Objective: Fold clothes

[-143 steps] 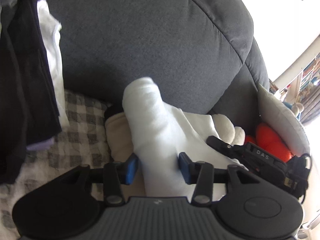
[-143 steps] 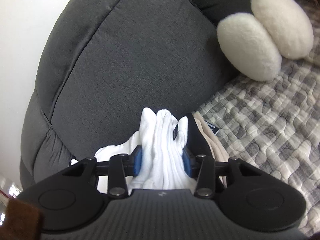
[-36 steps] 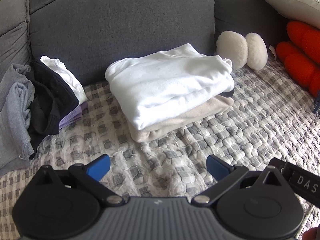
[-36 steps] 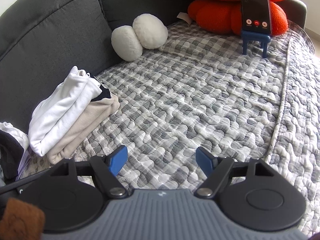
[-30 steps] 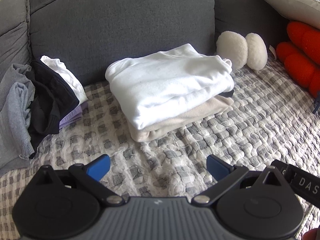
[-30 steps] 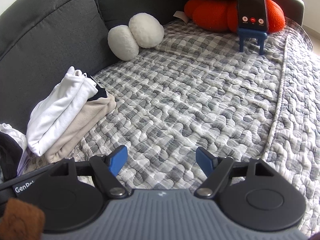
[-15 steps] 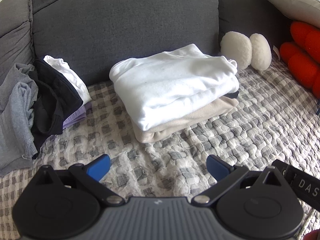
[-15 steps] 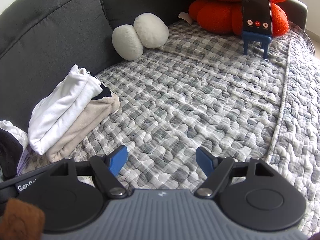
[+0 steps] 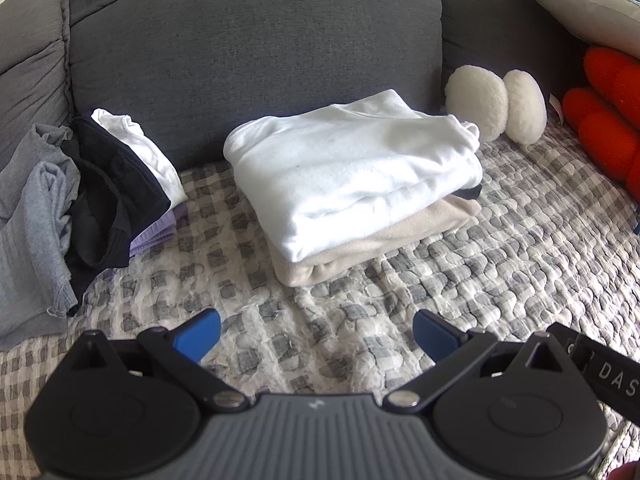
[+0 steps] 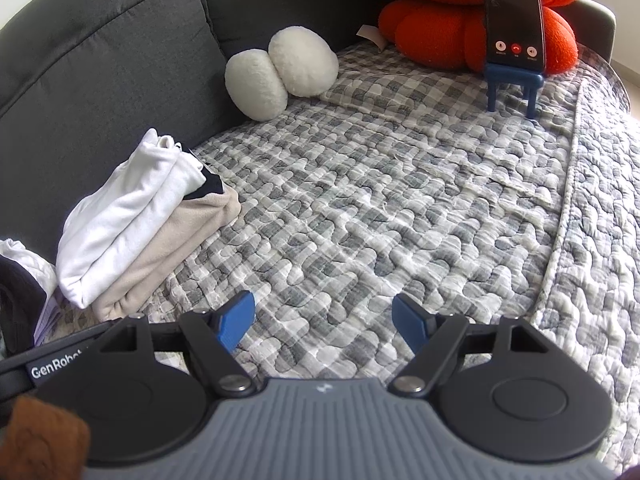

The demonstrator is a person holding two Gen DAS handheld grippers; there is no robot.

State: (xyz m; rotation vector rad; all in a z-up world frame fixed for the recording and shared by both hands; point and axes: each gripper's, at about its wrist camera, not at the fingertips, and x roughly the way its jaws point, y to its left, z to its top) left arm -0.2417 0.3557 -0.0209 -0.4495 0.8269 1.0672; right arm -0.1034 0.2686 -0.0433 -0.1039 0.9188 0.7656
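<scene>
A folded white garment [image 9: 352, 168] lies on top of a folded beige one [image 9: 384, 236] against the sofa back; the stack also shows in the right wrist view [image 10: 132, 216]. To its left is a heap of unfolded clothes: grey [image 9: 32, 220], black [image 9: 112, 192], white [image 9: 140, 148] and lilac. My left gripper [image 9: 316, 334] is open and empty, above the quilt in front of the stack. My right gripper [image 10: 324, 322] is open and empty, over the quilt to the right of the stack.
A grey checked quilt [image 10: 400, 200] covers the sofa seat. A white fluffy cushion [image 10: 280, 68] and an orange cushion [image 10: 440, 12] sit at the back. A phone [image 10: 514, 16] stands on a small blue stand [image 10: 512, 84]. The dark grey sofa back [image 9: 256, 40] is behind.
Both grippers let go of the white garment and drew back from it; it now lies folded on the beige one. Over the last second the views have shifted only slightly.
</scene>
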